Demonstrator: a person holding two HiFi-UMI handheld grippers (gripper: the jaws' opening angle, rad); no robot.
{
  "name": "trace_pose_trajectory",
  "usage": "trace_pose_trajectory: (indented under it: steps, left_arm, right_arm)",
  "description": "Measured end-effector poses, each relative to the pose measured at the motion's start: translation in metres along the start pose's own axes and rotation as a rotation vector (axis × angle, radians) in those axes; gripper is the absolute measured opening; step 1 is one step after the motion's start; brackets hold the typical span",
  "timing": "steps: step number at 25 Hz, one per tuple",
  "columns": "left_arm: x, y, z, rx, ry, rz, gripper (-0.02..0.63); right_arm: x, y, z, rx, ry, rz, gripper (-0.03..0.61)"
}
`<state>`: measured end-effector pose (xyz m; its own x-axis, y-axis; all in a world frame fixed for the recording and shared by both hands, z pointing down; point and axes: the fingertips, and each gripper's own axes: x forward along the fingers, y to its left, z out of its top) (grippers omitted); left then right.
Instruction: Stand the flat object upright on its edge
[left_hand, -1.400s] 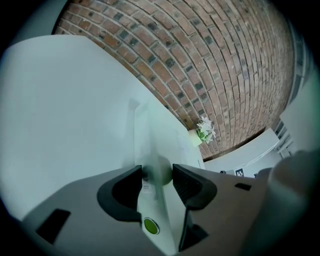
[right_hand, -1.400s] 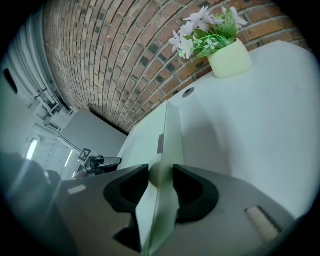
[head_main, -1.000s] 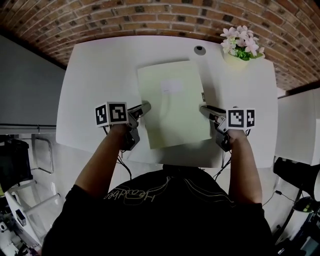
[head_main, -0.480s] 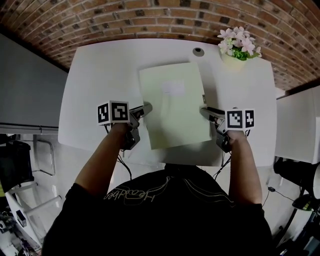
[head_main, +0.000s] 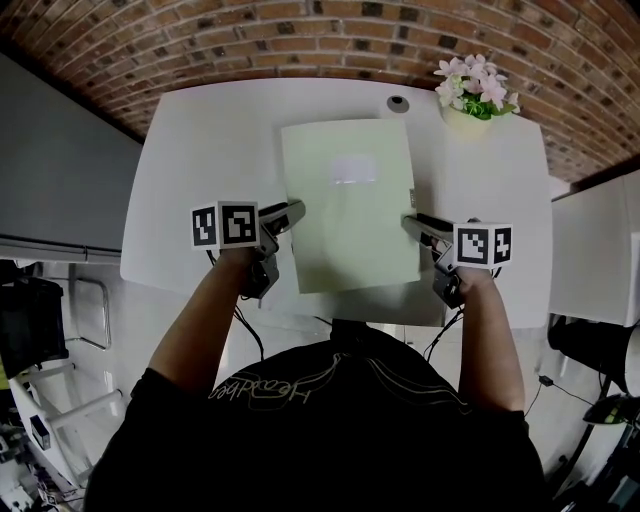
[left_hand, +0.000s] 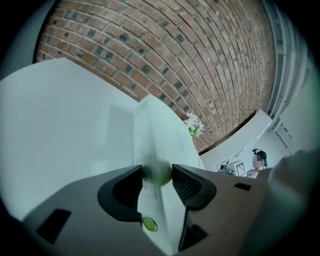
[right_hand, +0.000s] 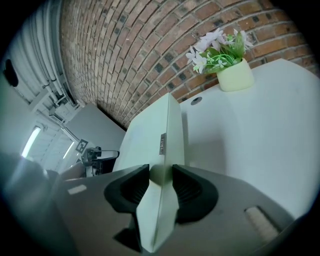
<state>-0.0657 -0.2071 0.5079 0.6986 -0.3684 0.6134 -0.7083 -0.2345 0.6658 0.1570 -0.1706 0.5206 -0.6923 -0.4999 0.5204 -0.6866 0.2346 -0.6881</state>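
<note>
A pale green flat book (head_main: 350, 205) is held over the white table (head_main: 200, 150), its cover facing up toward the head view and its near end raised. My left gripper (head_main: 291, 214) is shut on the book's left edge, and my right gripper (head_main: 413, 224) is shut on its right edge. In the left gripper view the book (left_hand: 160, 145) runs edge-on between the pads, and my left gripper (left_hand: 157, 175) clamps it. The right gripper view shows the book (right_hand: 165, 130) edge-on as well, with my right gripper (right_hand: 161, 181) closed on it.
A pale pot of pink and white flowers (head_main: 476, 92) stands at the table's back right, also seen as the flower pot (right_hand: 232, 70) in the right gripper view. A round cable hole (head_main: 398, 102) lies beyond the book. A brick wall (head_main: 300, 40) runs behind the table.
The book has turned slightly, its sides now straighter to the table, and its near edge has come up a little. Both grippers have kept hold of it.
</note>
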Motion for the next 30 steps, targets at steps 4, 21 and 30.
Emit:
trace_pose_trajectory:
  steps: [4,21,30]
  left_arm:
    - [-0.011,-0.009,0.003,0.033,-0.026,-0.013,0.19]
    - [-0.063,-0.056,0.023,0.339,-0.195,-0.053,0.19]
    - [-0.085,-0.08,0.029,0.468,-0.302,-0.139,0.19]
  right_arm:
    - [-0.008,0.011,0.001,-0.029,-0.037,0.024,0.15]
    - [-0.041,0.056,0.009,-0.242,-0.228,0.031,0.15]
    - [-0.064,0.084,0.023,-0.421,-0.308,0.042,0.15]
